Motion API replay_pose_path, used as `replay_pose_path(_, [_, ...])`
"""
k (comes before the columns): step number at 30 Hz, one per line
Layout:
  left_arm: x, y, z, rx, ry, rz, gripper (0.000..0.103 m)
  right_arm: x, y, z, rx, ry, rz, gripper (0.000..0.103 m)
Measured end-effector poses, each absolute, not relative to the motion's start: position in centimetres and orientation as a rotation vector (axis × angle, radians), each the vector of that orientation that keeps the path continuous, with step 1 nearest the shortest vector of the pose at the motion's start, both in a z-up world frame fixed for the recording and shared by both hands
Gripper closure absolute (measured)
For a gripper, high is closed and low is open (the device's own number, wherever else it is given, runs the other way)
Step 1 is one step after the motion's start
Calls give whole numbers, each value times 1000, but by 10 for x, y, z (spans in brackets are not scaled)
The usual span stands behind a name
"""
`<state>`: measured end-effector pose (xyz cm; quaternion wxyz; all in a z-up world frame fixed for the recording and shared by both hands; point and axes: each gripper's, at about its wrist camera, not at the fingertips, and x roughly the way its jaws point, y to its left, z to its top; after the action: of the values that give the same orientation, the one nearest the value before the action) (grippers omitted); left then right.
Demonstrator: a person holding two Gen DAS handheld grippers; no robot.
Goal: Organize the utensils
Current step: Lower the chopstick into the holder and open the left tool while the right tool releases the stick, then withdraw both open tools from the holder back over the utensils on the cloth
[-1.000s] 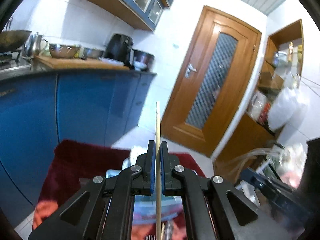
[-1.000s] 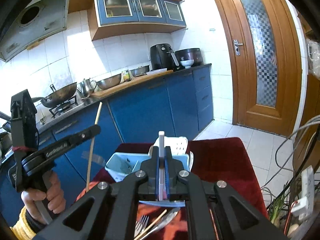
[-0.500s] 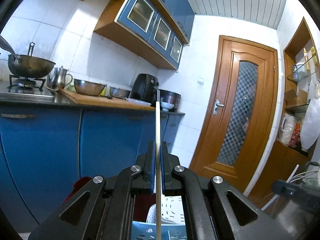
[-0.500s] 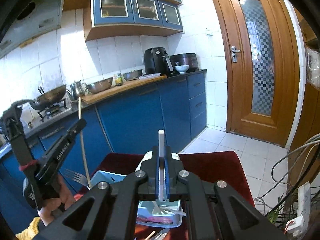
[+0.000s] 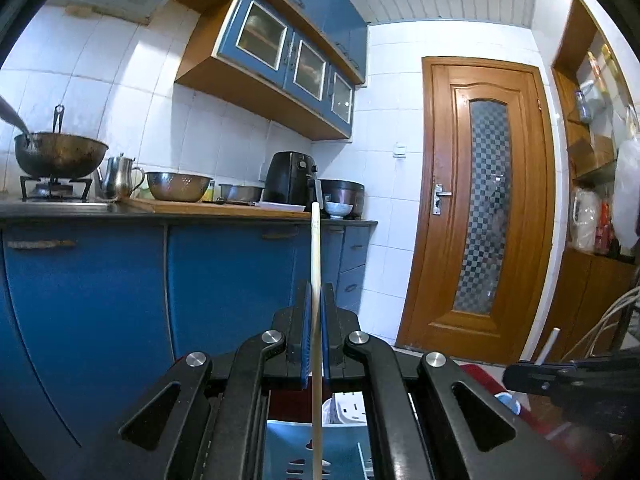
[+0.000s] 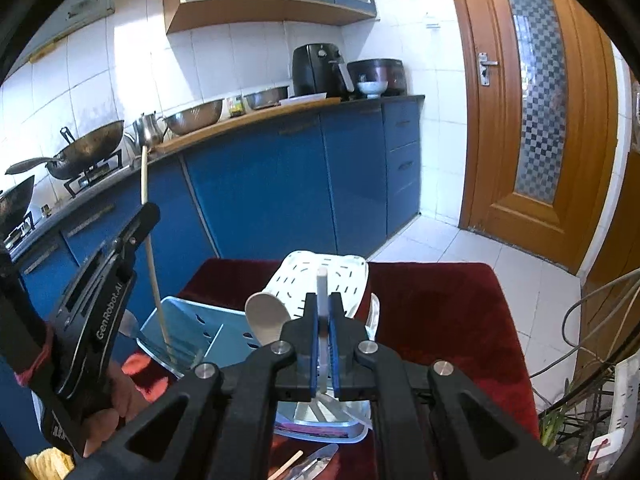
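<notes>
From the left wrist camera, the left gripper point(image 5: 315, 312) is clamped on a wooden chopstick point(image 5: 316, 280) standing upright, pale blue basket point(image 5: 288, 444) below. Over to the right wrist camera: the right gripper point(image 6: 322, 320) pinches a white utensil handle point(image 6: 321, 292) above that basket point(image 6: 188, 324) on the red cloth point(image 6: 440, 312). The chopstick's lower end dips into the basket's left compartment.

The left tongs point(image 5: 315, 312) clamp an upright wooden chopstick point(image 5: 316, 264) above a blue basket point(image 5: 288, 448).
</notes>
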<state>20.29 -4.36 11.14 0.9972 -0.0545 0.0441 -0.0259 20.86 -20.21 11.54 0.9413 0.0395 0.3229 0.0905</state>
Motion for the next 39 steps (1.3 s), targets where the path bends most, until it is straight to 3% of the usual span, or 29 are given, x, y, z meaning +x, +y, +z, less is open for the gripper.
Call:
replay_pose_path(7, [200, -40, 108, -98, 94, -73, 101, 217, -194, 107, 85, 690, 221, 96])
replay_pose_path(12, [202, -39, 113, -108, 124, -103, 101, 213, -190, 112, 83, 663, 240, 76])
replay_pose_path(14, [203, -39, 114, -112, 141, -106, 97, 209, -190, 116, 86, 645, 245, 75])
replay_pose_path(16, [204, -37, 114, -119, 154, -109, 78, 205, -191, 120, 91, 629, 245, 71])
replay_pose_path(17, [203, -36, 115, -128, 159, -114, 76, 202, -191, 123, 96, 618, 248, 70])
replay_pose_path(29, [174, -38, 132, -122, 186, -162, 72, 166, -202, 149, 147, 543, 240, 68])
replay_pose_path(39, [127, -27, 149, -106, 215, -163, 72, 132, -211, 152, 184, 598, 227, 67])
